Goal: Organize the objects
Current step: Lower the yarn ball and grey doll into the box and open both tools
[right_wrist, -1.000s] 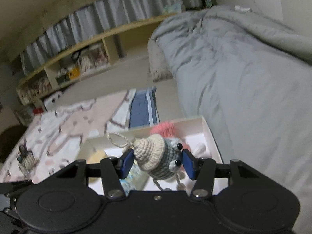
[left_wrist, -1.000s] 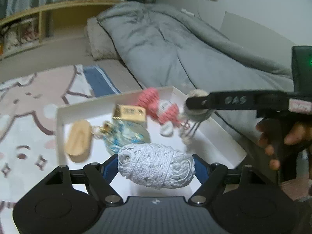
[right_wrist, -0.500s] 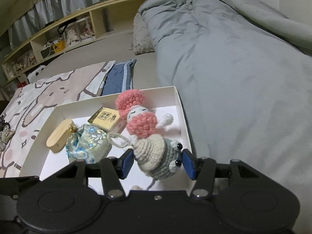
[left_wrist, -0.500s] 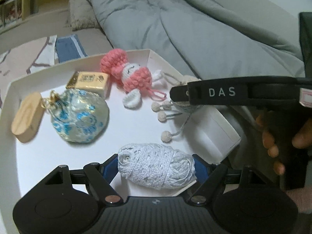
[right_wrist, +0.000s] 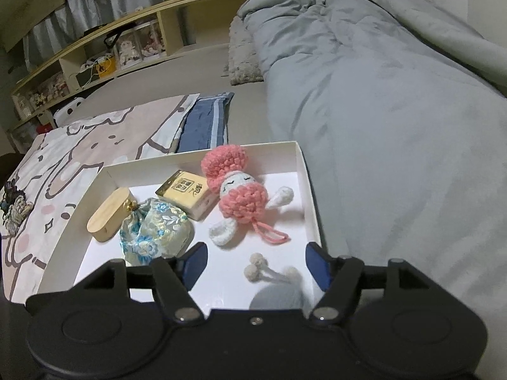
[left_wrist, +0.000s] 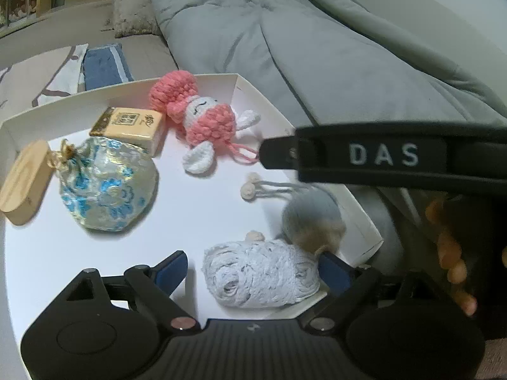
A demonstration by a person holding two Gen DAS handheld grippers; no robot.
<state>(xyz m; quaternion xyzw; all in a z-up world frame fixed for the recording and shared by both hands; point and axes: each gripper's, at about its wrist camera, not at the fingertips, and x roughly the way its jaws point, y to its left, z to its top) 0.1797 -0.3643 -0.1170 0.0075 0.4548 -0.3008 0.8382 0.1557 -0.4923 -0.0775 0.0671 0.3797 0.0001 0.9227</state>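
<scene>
A white tray [left_wrist: 19, 253] lies on the bed and also shows in the right wrist view [right_wrist: 309, 190]. My left gripper [left_wrist: 253, 267] is open; a white crochet bundle [left_wrist: 259, 278] lies between its fingers on the tray floor. My right gripper [right_wrist: 255, 258] is open above a grey and cream crochet toy [right_wrist: 275, 296], which lies blurred in the tray's near right corner [left_wrist: 312, 221]. The tray also holds a pink crochet doll [right_wrist: 239, 194], a gold box [right_wrist: 187, 194], a blue brocade pouch [right_wrist: 155, 231] and a wooden block [right_wrist: 109, 215].
A grey duvet [right_wrist: 380, 95] covers the bed to the right of the tray. A cartoon blanket [right_wrist: 63, 164] lies to the left, with small dark items [right_wrist: 12, 202] on it. Shelves [right_wrist: 104, 57] stand at the back. The right gripper's arm [left_wrist: 380, 155] crosses the left view.
Both grippers have opened. The crochet bundle and the grey toy have dropped from the fingers into the tray. Both grippers moved lower and closer to the tray.
</scene>
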